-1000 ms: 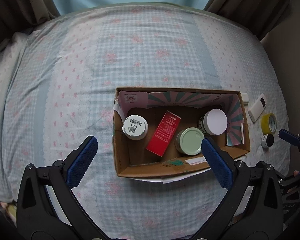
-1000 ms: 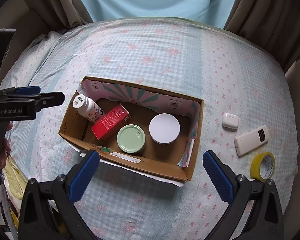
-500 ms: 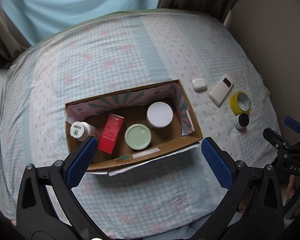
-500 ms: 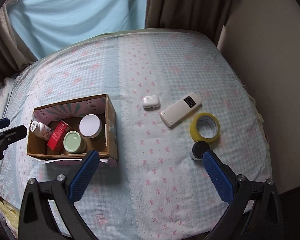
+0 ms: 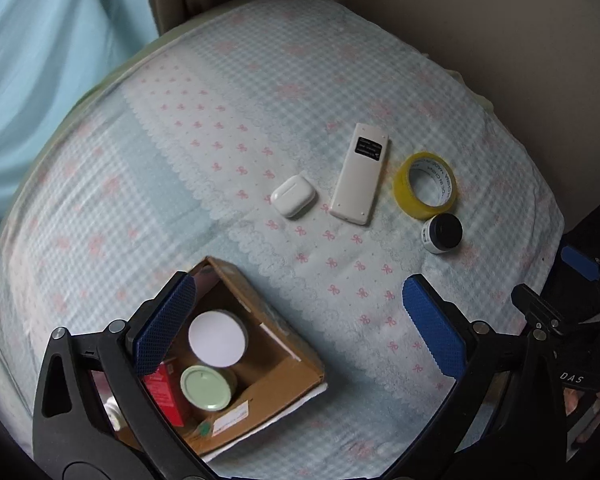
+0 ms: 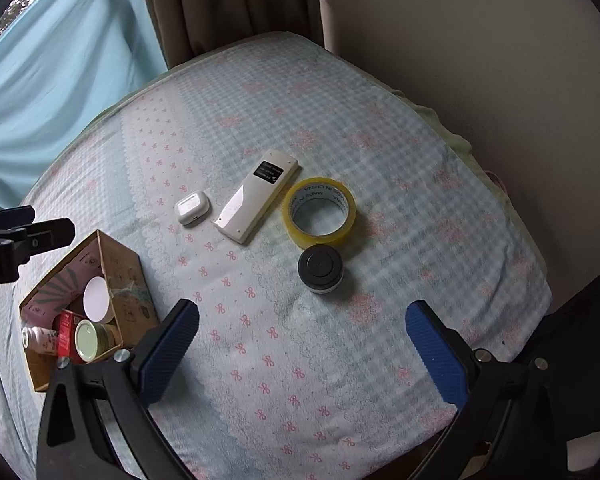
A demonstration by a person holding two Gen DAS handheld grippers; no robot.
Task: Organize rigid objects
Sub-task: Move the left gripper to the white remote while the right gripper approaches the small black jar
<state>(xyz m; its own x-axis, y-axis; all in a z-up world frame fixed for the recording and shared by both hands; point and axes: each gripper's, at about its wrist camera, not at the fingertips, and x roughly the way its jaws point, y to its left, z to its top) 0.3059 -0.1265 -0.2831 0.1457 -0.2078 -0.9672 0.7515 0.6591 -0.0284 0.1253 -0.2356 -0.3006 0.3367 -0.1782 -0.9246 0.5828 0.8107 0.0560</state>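
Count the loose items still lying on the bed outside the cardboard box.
4. The white earbud case lies nearest the cardboard box, then the white remote, the yellow tape roll, and the small black-lidded jar just in front of the tape.

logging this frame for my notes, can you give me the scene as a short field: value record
surface: bed with patterned sheet
container: cardboard box
in box: white-lidded jar, green-lidded jar, red carton, white bottle
loose on bed: earbuds case, white remote, yellow tape roll, black-lidded jar
left gripper: open, empty
right gripper: open, empty
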